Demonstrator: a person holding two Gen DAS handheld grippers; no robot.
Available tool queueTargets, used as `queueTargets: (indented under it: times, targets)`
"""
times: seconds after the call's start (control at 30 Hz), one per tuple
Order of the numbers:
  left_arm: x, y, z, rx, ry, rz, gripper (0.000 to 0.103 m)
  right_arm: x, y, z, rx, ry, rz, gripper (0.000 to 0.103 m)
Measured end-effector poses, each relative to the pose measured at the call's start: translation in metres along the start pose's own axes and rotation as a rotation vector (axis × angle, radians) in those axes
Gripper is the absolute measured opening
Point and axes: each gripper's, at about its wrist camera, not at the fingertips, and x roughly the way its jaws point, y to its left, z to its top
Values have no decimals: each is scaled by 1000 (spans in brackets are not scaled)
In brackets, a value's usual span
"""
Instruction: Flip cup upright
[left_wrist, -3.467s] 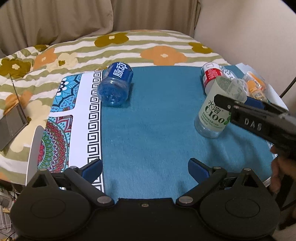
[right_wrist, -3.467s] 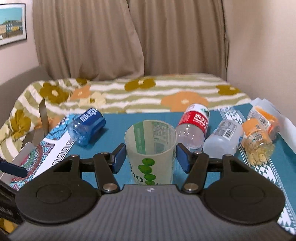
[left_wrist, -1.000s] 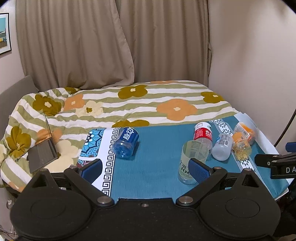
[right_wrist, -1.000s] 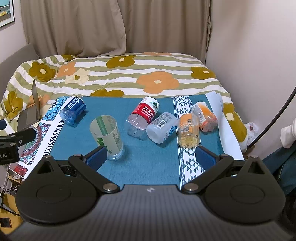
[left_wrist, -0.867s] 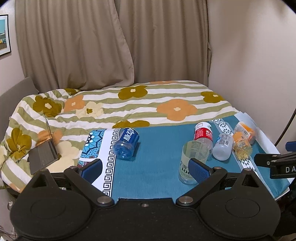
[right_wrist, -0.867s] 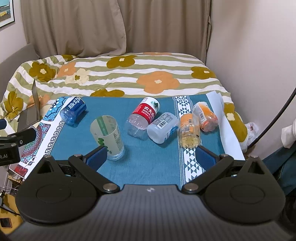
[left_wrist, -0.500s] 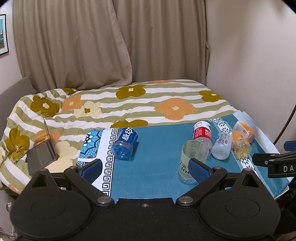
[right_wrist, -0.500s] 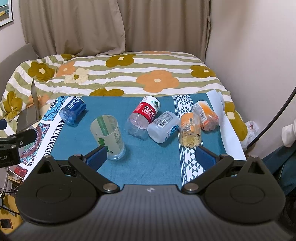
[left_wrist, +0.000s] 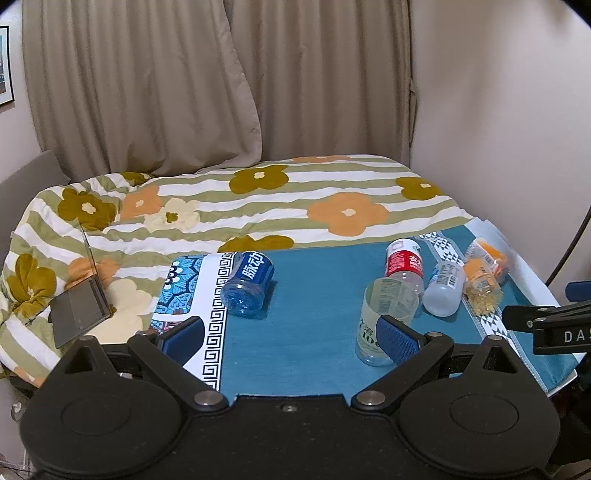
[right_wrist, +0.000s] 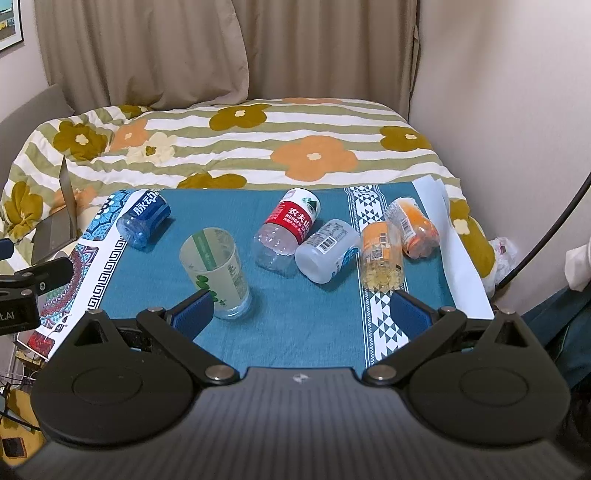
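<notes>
1. We see the cut-bottle cup standing upright on the teal cloth of the desk, its open mouth up and its green-printed label facing us.
2. Our right hand-held gripper hangs above the near edge of the desk with its blue pads spread wide; nothing sits between them, and the cup stands just beyond the left pad, apart from it.
3. Our left hand-held gripper is likewise spread and empty; in its view the cup shows partly behind the right pad.
4. To the cup's right lie four cut bottles on their sides: a red-labelled bottle, a clear white-labelled bottle touching it, then an orange-labelled bottle and another orange bottle over the patterned border.
5. A blue bottle lies on its side well to the cup's left, near the patterned mat.
6. Behind the desk we see a bed under a flowered striped quilt, with a laptop half open on its left side and beige curtains beyond.
</notes>
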Motion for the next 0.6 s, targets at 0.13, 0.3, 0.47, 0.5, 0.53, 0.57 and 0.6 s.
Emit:
queueTargets:
  times: [0.13,0.3,0.47,0.5,0.53,0.57,0.6]
  targets:
    - [1,0,0,-1,-1,11,101,2,0,0,3,3,0,103]
    - [1,-2,1,14,-10,24,101,3,-1,-1,4,3,0,103]
    - [3,0,1,12,-8,22,102,3,-1,0,4,3,-1,103]
    - [4,0,1,8,-11,17,102,3,-1,0,3,3,-1,103]
    - [4,1,1,3,-14,14,102,3,-1,1,4,4,-2,103]
    - [4,2,2,0,-17,14,102,4,0,1,4,3,-3,103]
    - [4,2,2,-2,-18,16,102,5,0,1,3,4,-4,103]
